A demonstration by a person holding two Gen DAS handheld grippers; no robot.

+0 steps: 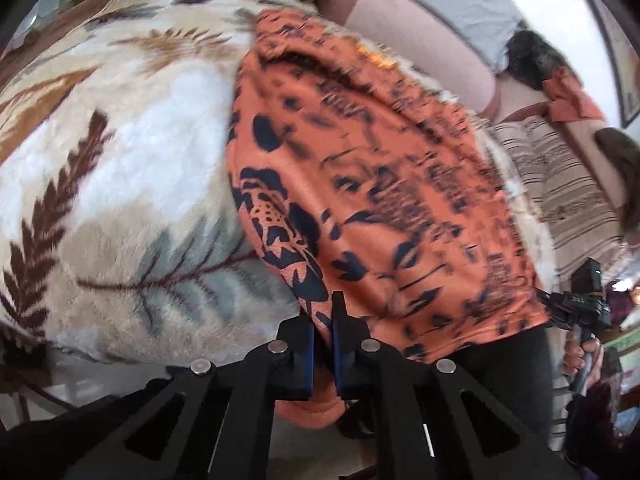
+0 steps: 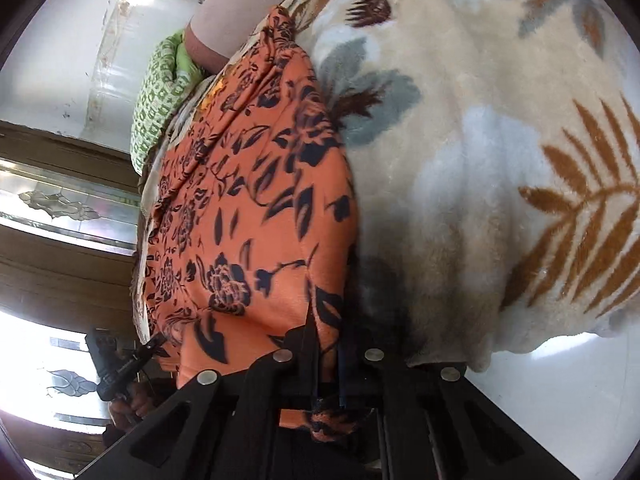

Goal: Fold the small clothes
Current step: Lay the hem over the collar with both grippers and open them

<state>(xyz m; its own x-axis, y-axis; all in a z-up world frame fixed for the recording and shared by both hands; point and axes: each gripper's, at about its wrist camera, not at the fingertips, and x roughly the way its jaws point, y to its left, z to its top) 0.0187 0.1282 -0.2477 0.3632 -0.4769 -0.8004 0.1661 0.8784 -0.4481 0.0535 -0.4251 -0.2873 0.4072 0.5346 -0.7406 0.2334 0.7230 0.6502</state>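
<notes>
An orange garment with a dark floral print [image 1: 380, 184] lies stretched over a plush leaf-patterned blanket [image 1: 120, 152]. My left gripper [image 1: 322, 320] is shut on one bottom corner of the garment, with cloth bunched between the pads. In the right wrist view my right gripper [image 2: 328, 344] is shut on the other corner of the same orange garment [image 2: 256, 208]. The blanket [image 2: 500, 160] shows to the right of it. The right gripper also shows at the garment's far corner in the left wrist view [image 1: 576, 308], and the left one in the right wrist view [image 2: 132, 360].
A green patterned cloth [image 2: 160, 92] and a pink pillow [image 1: 420, 40] lie at the far end of the bed. More clothes, striped [image 1: 560, 176] and dark [image 1: 536, 60], lie on the bed beyond the garment. A wooden door with glass panels [image 2: 60, 208] stands at left.
</notes>
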